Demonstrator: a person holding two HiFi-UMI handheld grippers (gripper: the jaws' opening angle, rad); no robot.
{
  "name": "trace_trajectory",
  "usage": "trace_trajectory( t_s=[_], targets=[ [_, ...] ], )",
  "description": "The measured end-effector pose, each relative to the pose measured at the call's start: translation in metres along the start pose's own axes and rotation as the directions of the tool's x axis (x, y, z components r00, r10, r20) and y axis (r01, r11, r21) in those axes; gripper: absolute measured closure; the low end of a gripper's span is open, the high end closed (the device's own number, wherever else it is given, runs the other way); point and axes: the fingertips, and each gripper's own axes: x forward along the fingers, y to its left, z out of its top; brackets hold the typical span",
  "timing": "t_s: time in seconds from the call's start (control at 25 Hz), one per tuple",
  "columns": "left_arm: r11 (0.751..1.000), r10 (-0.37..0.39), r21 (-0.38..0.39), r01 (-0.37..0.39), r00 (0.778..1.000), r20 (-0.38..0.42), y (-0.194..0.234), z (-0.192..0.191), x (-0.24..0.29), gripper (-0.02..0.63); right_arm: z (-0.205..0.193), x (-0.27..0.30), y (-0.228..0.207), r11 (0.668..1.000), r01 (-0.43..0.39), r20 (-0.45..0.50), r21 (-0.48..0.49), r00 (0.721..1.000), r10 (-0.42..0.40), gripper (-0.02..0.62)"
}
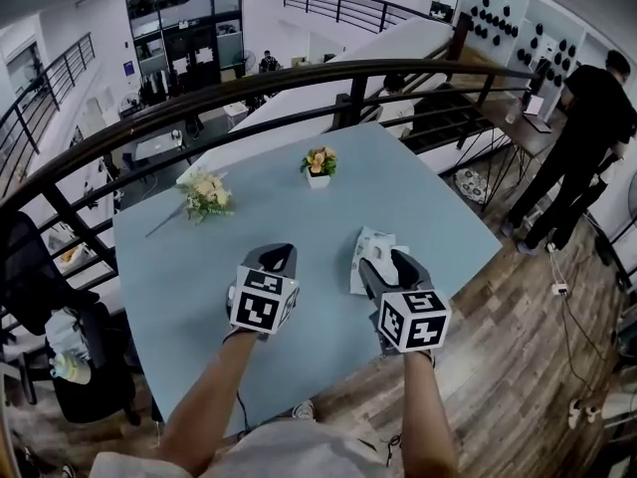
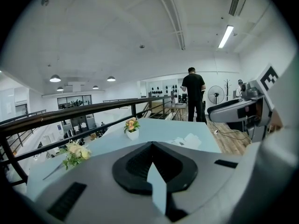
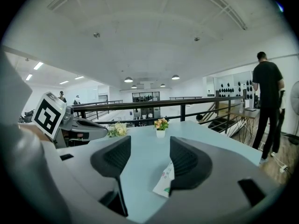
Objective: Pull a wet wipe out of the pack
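The white wet wipe pack [image 1: 362, 259] lies flat on the light blue table [image 1: 418, 197], right of the middle. My right gripper [image 1: 390, 259] hovers over the pack's right side with its jaws open and nothing between them. In the right gripper view [image 3: 150, 142] a corner of the pack [image 3: 164, 184] shows by the right jaw. My left gripper [image 1: 278, 255] is to the left of the pack, apart from it. Its jaws [image 2: 150, 145] meet at the tips and hold nothing, and the pack [image 2: 186, 141] lies ahead to its right.
A small white pot of flowers [image 1: 318, 164] stands at the table's far side. A loose bouquet [image 1: 206, 196] lies at the far left. A dark railing [image 1: 299, 80] runs behind the table, above a drop. A person in black [image 1: 589, 137] stands at the right on the wooden floor.
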Motion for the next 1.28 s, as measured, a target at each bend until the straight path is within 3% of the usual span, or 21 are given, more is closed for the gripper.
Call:
trace_trajectory(
  t_s=[0.56, 1.28],
  targets=[
    [1.0, -0.011, -0.005, 0.011, 1.0, 0.0, 0.011, -0.01, 0.011, 0.612, -0.007, 0.02, -0.001, 1.0, 0.003, -0.01, -0.004, 1.0, -0.003, 0.35],
    [0.996, 0.077, -0.055, -0.076, 0.997, 0.011, -0.011, 0.003, 0.036, 0.611, -0.017, 0.033, -0.052, 0.996, -0.084, -0.029, -0.023, 0.996, 0.084, 0.35]
  ],
)
